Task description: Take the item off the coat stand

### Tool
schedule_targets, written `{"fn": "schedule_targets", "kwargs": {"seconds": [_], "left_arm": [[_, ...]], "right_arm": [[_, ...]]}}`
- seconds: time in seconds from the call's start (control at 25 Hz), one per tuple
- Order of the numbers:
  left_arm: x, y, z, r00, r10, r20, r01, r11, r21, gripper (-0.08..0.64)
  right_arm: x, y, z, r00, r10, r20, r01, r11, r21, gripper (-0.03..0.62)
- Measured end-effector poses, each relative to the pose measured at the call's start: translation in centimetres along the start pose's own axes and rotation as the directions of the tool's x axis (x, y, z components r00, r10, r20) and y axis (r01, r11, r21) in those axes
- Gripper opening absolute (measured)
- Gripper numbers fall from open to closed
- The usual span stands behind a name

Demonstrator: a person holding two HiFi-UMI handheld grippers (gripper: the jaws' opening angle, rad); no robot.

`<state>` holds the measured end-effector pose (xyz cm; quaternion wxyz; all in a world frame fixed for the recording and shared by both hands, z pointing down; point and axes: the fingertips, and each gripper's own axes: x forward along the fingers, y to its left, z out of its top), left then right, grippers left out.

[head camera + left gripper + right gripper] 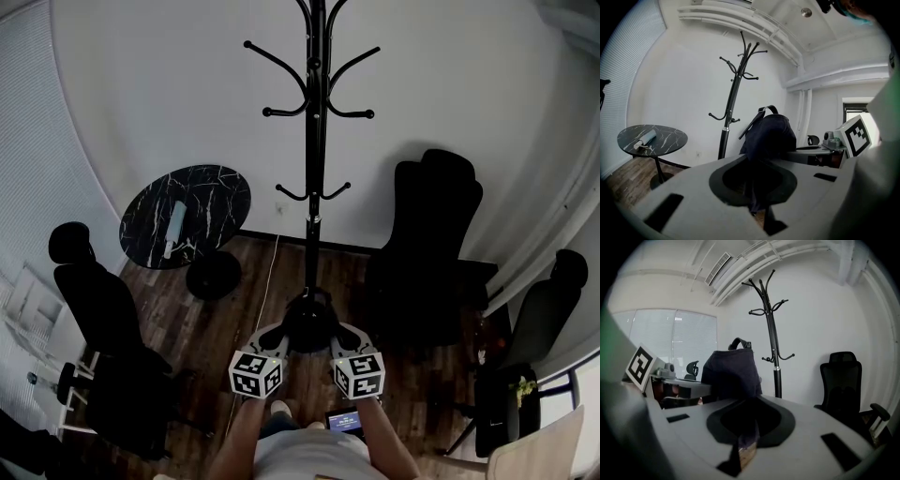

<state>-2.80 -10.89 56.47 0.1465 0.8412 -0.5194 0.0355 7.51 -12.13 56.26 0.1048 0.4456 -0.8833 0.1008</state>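
Note:
The black coat stand (316,141) rises in the middle of the head view, and every hook on it is bare. A dark navy bag (309,323) hangs low in front of the stand's base, between my two grippers. My left gripper (279,334) is shut on the bag's fabric from the left, and my right gripper (341,334) is shut on it from the right. In the left gripper view the bag (768,133) bulges just past the jaws, with cloth pinched in the left gripper (757,206). The right gripper view shows the same bag (731,373) and cloth in the right gripper (745,441).
A round black marble table (211,187) stands left of the stand with a pale blue roll (175,228) on it. Black office chairs are at the right (431,244), far right (544,309) and left (94,291). White wall behind, wood floor below.

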Motion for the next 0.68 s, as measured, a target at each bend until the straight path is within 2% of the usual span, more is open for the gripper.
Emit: {"fn": "schedule_targets", "kwargs": {"seconds": [0.68], "left_arm": [[0.72,0.08,-0.39,1.0,-0.009,-0.016,0.009,1.0,0.003,0.031]], "right_arm": [[0.35,-0.48,-0.56,1.0,-0.002,-0.018,0.002,1.0,0.003,0.028]]}}
